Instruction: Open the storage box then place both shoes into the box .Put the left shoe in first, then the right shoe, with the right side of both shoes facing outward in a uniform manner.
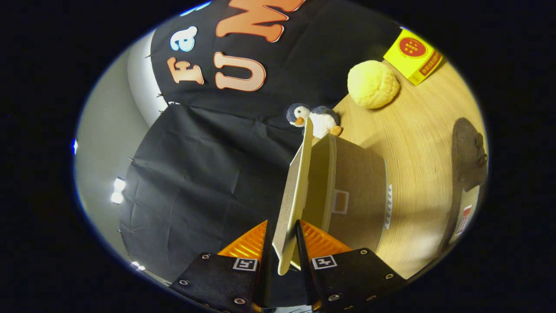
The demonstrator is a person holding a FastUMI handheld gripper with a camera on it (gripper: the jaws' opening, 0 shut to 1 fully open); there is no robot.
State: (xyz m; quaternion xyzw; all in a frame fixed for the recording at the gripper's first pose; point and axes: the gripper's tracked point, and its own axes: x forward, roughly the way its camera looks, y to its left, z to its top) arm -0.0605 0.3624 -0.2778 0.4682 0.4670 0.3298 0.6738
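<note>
My gripper (282,248) is shut on the edge of the storage box's lid (297,191), a thin beige cardboard panel that runs away from the fingers and stands lifted off the box. The view is rolled on its side. The box (356,191) is grey-brown with a small label window on its front, and it rests on the wooden table (417,130) just beyond the right finger. A dark shoe (468,154) lies on the table past the box, partly cut off. Both orange fingers (247,245) press the lid from either side.
A small plush penguin (315,118) sits behind the box at the table's edge. A yellow round plush ball (372,84) and a yellow carton (412,55) lie farther along the table. A white labelled object (462,221) shows near the shoe.
</note>
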